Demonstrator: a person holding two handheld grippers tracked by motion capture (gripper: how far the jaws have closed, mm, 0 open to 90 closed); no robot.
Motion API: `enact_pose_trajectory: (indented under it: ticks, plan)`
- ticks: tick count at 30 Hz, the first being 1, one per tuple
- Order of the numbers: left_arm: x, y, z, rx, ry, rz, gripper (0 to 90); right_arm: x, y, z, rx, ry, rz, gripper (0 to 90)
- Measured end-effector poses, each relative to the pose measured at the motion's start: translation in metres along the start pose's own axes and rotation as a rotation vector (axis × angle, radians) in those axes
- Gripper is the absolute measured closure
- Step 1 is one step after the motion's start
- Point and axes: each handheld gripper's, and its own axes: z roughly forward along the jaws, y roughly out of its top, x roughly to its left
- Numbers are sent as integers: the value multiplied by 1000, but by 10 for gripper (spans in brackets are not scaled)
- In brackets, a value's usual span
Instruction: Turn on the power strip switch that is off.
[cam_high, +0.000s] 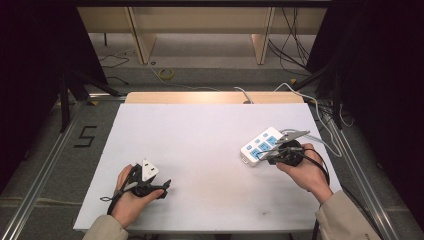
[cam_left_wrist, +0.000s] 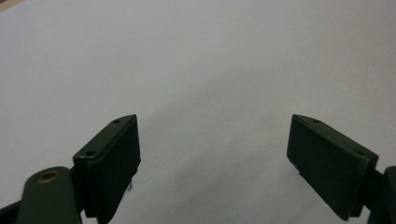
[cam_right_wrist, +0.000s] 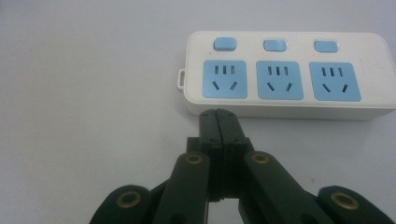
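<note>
A white power strip (cam_high: 261, 145) with three blue sockets and three blue switches lies at the right of the white table (cam_high: 200, 150). In the right gripper view the power strip (cam_right_wrist: 285, 74) lies flat just beyond my right gripper (cam_right_wrist: 218, 113), whose jaws are pressed together with nothing between them, tips touching or almost touching the strip's near side. From above, that right gripper (cam_high: 267, 156) sits at the strip's near edge. My left gripper (cam_high: 166, 185) rests low at the table's near left, and its jaws (cam_left_wrist: 215, 140) stand wide apart over bare table.
The strip's grey cable (cam_high: 320, 140) runs off the right edge of the table. Beyond the far edge are a wooden board (cam_high: 215, 97), floor cables and a yellow coil (cam_high: 166, 74). A metal rail (cam_high: 45, 165) runs along the left side.
</note>
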Motion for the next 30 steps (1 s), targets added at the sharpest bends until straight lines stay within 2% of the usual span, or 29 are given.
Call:
enact_pose_trajectory:
  ticks: [30]
  plan:
    - [0,0,0,2,0,2,171,-6,18,8,58,10,0,900]
